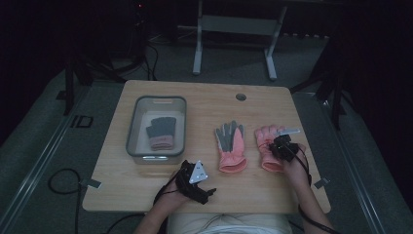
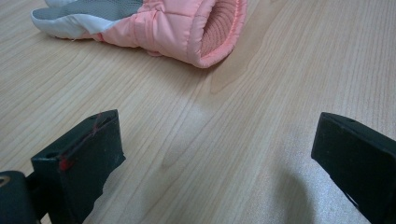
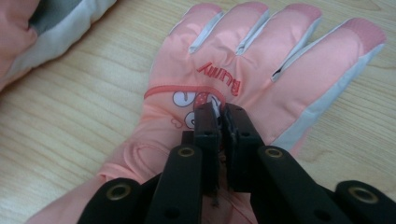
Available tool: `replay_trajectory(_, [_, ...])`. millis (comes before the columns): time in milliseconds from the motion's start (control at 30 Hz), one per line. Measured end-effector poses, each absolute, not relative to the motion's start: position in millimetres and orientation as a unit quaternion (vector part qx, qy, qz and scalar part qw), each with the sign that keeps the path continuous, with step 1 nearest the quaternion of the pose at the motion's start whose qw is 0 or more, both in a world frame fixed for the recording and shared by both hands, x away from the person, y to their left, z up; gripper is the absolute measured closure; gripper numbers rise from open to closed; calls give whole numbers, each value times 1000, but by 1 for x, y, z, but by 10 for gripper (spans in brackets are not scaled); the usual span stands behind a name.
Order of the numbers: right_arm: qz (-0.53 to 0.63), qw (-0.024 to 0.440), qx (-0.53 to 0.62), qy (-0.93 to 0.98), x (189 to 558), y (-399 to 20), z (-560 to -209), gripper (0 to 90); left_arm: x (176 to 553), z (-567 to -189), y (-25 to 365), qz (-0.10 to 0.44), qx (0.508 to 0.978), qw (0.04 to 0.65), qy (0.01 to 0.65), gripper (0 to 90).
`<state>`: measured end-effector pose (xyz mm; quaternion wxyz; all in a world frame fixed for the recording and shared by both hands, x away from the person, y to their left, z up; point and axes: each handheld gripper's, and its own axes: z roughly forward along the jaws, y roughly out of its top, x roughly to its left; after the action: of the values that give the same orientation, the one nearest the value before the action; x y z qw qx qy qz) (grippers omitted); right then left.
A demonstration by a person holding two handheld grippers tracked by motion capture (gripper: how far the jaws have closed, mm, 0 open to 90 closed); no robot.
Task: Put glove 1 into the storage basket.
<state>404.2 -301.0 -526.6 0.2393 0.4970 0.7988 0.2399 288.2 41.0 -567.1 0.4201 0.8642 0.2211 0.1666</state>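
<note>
Two pink gloves lie side by side on the wooden table point(image 1: 195, 105). The right glove point(image 1: 267, 146) lies back up, with a cartoon print and red lettering point(image 3: 261, 60). My right gripper point(image 3: 220, 114) is shut on a pinch of fabric on the back of it, just below the print; in the high view it point(image 1: 281, 145) sits on top of the glove. The middle glove point(image 1: 231, 144) lies grey palm up. Its open cuff point(image 2: 173, 28) faces my left gripper point(image 2: 219, 154), which rests open near the table's front edge point(image 1: 199, 179) with bare wood between its jaws.
A grey bin point(image 1: 131, 131) stands at the table's left and holds a grey glove with a pink cuff point(image 1: 160, 131). A round cable hole point(image 1: 240, 96) is in the tabletop at the back. Cables trail from both grippers over the front edge.
</note>
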Motion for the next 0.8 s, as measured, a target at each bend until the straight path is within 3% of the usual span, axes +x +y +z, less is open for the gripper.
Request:
replay_trajectory(167, [249,247,509,786,403,-302,-516,870,288,-567,41,169,863,421,221,17])
replay_trajectory(433, [278,276,517,761,397,-294,-469,872,289,-567,42,166,863,421,223,17])
replay_trajectory(800, [317,297,495,752,380,-256,-411,871,289,-567,41,167,863,421,223,17])
